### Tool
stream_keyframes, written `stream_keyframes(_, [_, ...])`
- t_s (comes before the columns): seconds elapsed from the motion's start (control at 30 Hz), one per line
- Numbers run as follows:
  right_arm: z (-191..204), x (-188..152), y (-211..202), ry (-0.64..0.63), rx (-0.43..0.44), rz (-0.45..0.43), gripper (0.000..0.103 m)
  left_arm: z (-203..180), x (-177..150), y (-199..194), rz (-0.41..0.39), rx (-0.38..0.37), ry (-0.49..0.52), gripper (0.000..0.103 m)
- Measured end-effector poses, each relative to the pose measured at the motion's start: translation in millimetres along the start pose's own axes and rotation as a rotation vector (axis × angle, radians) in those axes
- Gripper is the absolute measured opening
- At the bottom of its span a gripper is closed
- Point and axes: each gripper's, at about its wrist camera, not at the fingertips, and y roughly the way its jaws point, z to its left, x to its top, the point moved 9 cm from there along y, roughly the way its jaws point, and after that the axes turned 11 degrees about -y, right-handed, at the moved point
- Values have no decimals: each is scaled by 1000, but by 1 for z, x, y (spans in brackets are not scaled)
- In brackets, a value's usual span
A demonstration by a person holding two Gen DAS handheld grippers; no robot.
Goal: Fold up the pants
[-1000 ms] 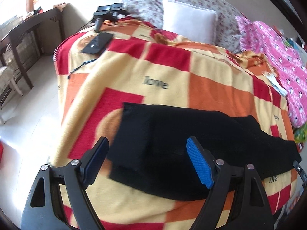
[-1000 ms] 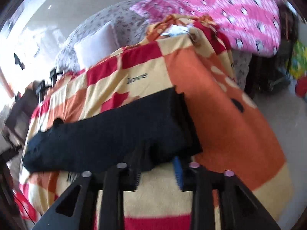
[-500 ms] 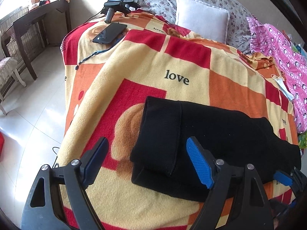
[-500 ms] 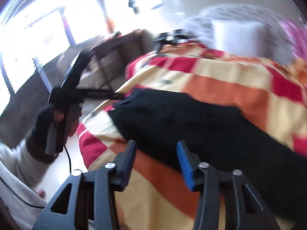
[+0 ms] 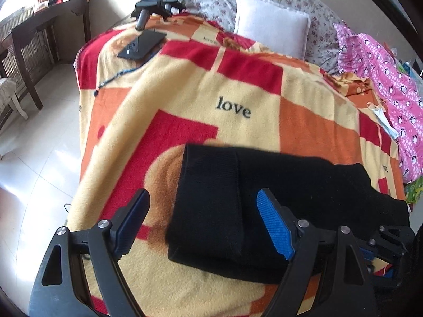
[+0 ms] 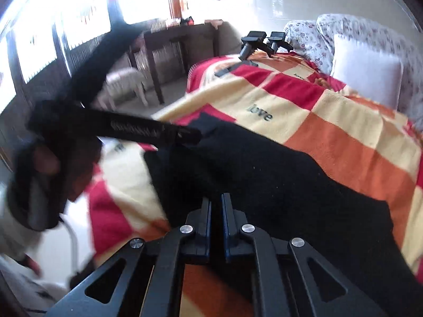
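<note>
Pants (image 5: 277, 198), black, lie folded into a long band across the near edge of the bed, on a red, orange and cream checked blanket (image 5: 185, 100). Left tongs (image 5: 203, 222) spread wide, hovering over the band's folded left end, gripping nothing. Right tongs (image 6: 216, 211) nearly closed at the near edge of the band; whether they pinch fabric, cannot tell. Phone (image 5: 142, 45) at far left corner.

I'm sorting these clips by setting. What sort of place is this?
Most likely a home bedroom. A bed is covered by a yellow, red and orange checked fleece blanket, with a white square pillow at its head, and a dark wooden desk stands on the tiled floor beside it.
</note>
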Motion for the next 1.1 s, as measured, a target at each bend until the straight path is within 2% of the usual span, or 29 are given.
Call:
stream_keyframes(0.13, [6,-6,0,10,-20,17,6,2,3,-8,-34,15,3,83])
stream_keyframes(0.23, [11,-19,26,38,-18,68,16,2,-1,-1,-15,42,21,83])
stream_keyframes(0.27, [12,-22,26,51,-7,74,23,2,-3,-2,-18,52,34,83])
stream_keyframes(0.37, [16,-18,9,62,55,41,37,-1,0,-12,-57,62,51,83])
stream_keyframes(0.4, [13,-16,0,73,58,26,38,-2,1,-15,-67,56,52,83])
stream_keyframes(0.5, [-13,-11,-32,141,16,-45,39,-13,1,-20,-75,23,58,83])
stream_keyframes(0.53, [-30,-12,-40,161,-39,-52,39,-17,0,-20,-76,13,60,83])
stream_keyframes(0.57, [-50,-16,-43,186,-113,-30,39,-22,-1,-19,-75,1,63,83])
stream_keyframes(0.63, [-77,-22,-44,221,-188,-5,39,-32,-7,-14,-65,-14,75,83])
stream_keyframes(0.77, [-120,-37,-33,284,-280,53,37,-45,-24,6,-26,-4,108,83])
stream_keyframes(0.87, [-140,-47,-16,301,-291,106,34,-47,-35,23,-2,27,126,84])
stream_keyframes(1.03, [-150,-44,-9,289,-336,110,34,-45,-34,27,-22,47,125,86])
stream_keyframes(1.1, [-142,-40,-16,299,-307,92,38,-44,-34,26,-23,43,119,86])
